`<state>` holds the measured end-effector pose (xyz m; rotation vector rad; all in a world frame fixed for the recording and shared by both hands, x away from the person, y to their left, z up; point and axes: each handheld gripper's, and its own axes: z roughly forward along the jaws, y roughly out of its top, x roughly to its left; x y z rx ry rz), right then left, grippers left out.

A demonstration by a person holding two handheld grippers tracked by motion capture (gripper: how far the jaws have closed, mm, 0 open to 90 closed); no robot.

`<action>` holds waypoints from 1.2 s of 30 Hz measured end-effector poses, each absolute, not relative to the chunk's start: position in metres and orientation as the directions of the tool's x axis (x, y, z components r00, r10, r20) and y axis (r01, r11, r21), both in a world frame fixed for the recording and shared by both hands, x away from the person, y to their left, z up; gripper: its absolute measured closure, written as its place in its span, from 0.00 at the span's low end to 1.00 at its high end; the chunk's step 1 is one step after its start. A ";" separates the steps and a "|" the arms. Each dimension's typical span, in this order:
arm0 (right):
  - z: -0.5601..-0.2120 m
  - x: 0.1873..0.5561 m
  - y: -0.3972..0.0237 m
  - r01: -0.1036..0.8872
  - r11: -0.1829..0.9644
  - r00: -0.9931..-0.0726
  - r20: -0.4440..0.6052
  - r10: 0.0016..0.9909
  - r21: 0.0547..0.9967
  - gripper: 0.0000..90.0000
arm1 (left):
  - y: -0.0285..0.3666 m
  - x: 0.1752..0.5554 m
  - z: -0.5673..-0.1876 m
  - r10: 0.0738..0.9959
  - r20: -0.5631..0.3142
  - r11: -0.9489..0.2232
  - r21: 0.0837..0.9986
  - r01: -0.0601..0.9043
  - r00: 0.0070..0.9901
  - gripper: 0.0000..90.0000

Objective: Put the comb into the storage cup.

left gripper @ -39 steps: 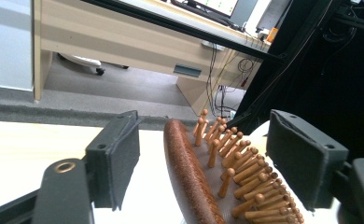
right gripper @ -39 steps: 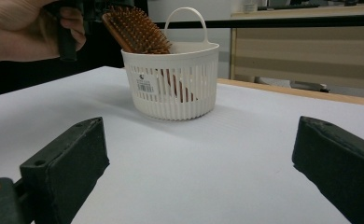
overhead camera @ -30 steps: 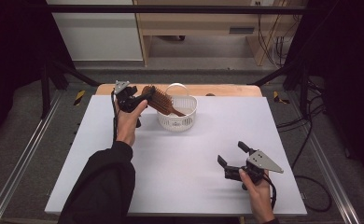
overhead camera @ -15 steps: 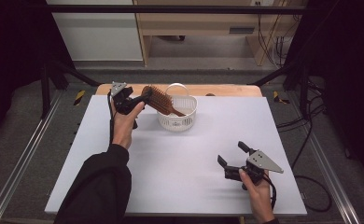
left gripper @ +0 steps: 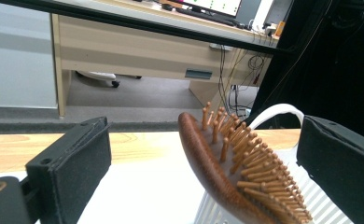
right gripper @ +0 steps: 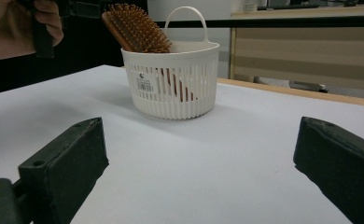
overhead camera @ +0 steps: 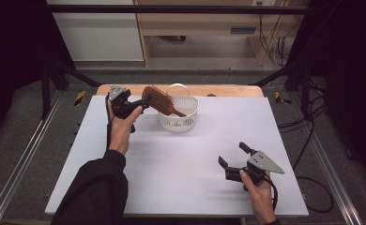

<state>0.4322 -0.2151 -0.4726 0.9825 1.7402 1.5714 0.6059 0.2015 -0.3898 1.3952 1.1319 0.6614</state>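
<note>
Your left gripper [overhead camera: 141, 104] hovers just left of the white basket [overhead camera: 178, 119], its jaws wide and just opening, the wooden hairbrush [overhead camera: 160, 100] between them untouched. The brush leans handle-down in the basket (head tilted over the left rim). Your right gripper [overhead camera: 232, 156] rests well in front of the basket, jaws wide, holding nothing.

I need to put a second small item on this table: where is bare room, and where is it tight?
Widest bare stretch: the white table top between the white basket and the near edge, bordered by the person's left sleeve and the right gripper. The far right corner beyond that gripper is bare too. Tight: far left, where the left gripper, jaws just opened, flanks the wooden hairbrush leaning in the basket.
</note>
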 end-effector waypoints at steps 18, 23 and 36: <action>-0.473 0.432 -0.214 0.136 0.031 -0.555 0.050 0.830 0.990 0.03 | 0.208 0.591 -0.386 0.900 -0.208 0.128 0.966 0.225 0.382 0.03; -0.473 0.432 -0.214 0.136 0.031 -0.555 0.050 0.830 0.990 0.03 | 0.208 0.587 -0.383 0.903 -0.190 0.113 0.970 0.214 0.384 0.03; -0.473 0.432 -0.214 0.137 0.030 -0.558 0.052 0.828 0.990 0.03 | 0.214 0.577 -0.383 0.902 -0.181 0.103 0.972 0.213 0.393 0.03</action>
